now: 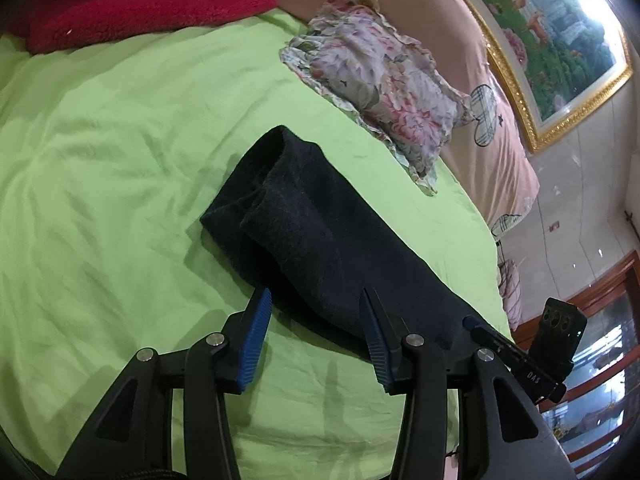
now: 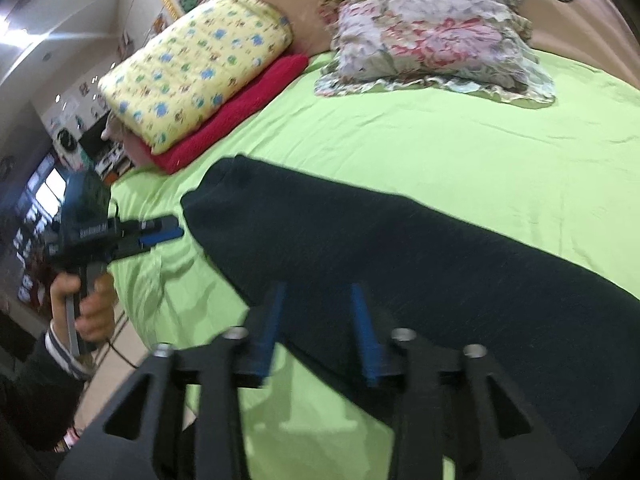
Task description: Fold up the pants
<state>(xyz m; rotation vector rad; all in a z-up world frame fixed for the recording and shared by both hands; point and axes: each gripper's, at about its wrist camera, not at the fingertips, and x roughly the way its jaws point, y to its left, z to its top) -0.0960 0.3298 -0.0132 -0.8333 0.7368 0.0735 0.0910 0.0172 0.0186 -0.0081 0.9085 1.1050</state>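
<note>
Pants (image 1: 320, 240) laid folded near bed (image 1: 100, 140) edge | both grippers (image 1: 316, 300) (image 2: 318, 292) spread, empty | pillows (image 2: 432, 36) stacked at head

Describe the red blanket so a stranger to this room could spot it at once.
Start at the bed with the green sheet and look to its head end, beside the flowered pillow. There a yellow printed quilt lies folded on top of the red blanket. It is the only plain red thing on the bed, fuzzy and flat, sticking out from under the quilt.
</note>
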